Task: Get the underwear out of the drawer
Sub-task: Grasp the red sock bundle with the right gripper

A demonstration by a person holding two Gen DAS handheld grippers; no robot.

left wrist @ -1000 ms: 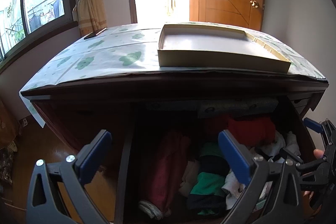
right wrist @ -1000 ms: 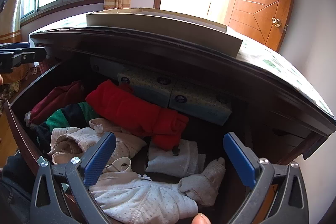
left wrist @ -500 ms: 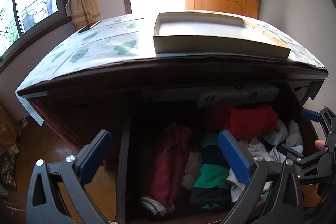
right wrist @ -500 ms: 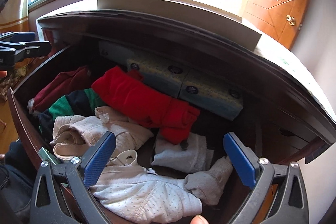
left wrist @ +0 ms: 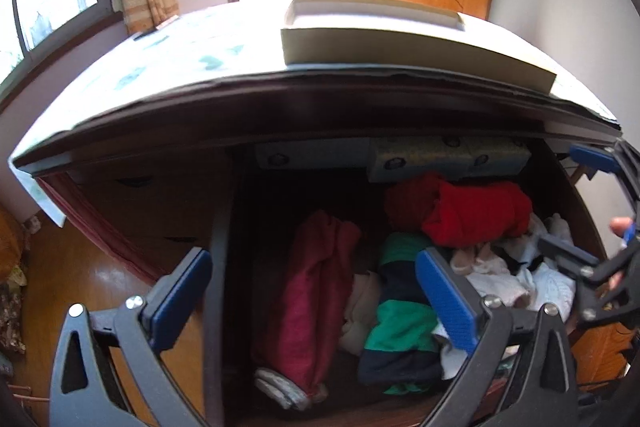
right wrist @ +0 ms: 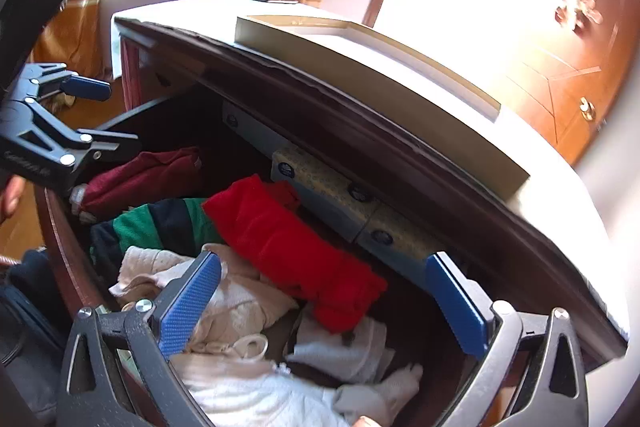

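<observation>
The drawer (right wrist: 60, 227) stands pulled out and is full of mixed clothes, so the main risk is a wrong pick. The right tongs (right wrist: 324, 303) are wide open and empty, just above the pale cream and white pieces (right wrist: 240, 307) at the front right, which are probably the underwear. These pieces lie tangled, so closing on one could drag a neighbour or the white sock (right wrist: 384, 387) out with it. The red roll (right wrist: 288, 243) lies partly over them and may be pulled too. The left tongs (left wrist: 312, 299) are also wide open and hold nothing, above the dark red cloth (left wrist: 308, 291) and the green striped piece (left wrist: 400, 319). The worktop edge (right wrist: 360, 115) overhangs the back of the drawer, where tissue boxes (right wrist: 320, 187) stand, so a steep lift there could knock it.
</observation>
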